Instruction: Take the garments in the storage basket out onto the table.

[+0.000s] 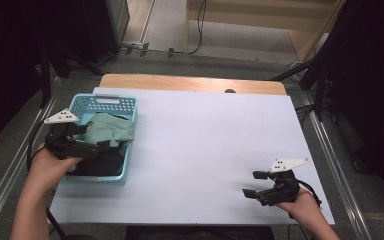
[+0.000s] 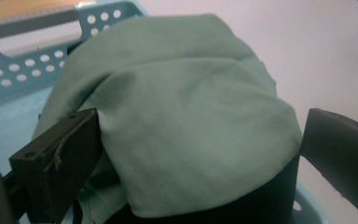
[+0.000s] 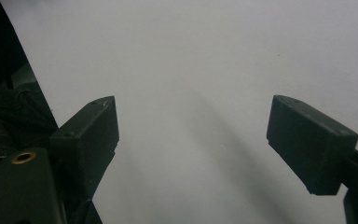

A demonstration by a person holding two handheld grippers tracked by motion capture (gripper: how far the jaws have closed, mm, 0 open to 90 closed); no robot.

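A light blue perforated basket (image 1: 105, 101) stands at the table's left side, holding a sage green cloth (image 1: 112, 129) heaped on a black cloth (image 1: 105, 162). My left gripper (image 1: 97, 140) reaches into the basket from the left. In the left gripper view its jaws stand wide apart on either side of the green cloth (image 2: 186, 116), which bulges between them; the left gripper (image 2: 200, 154) is open. The black cloth (image 2: 261, 200) shows beneath. My right gripper (image 1: 255, 184) rests low over the table's near right corner, open, with nothing between its fingers (image 3: 88, 135).
The white table top (image 1: 205, 135) stretches between basket and right gripper. A wooden strip (image 1: 190, 82) runs along the far edge. Dark stands and cables sit on the floor beyond the table and on both sides.
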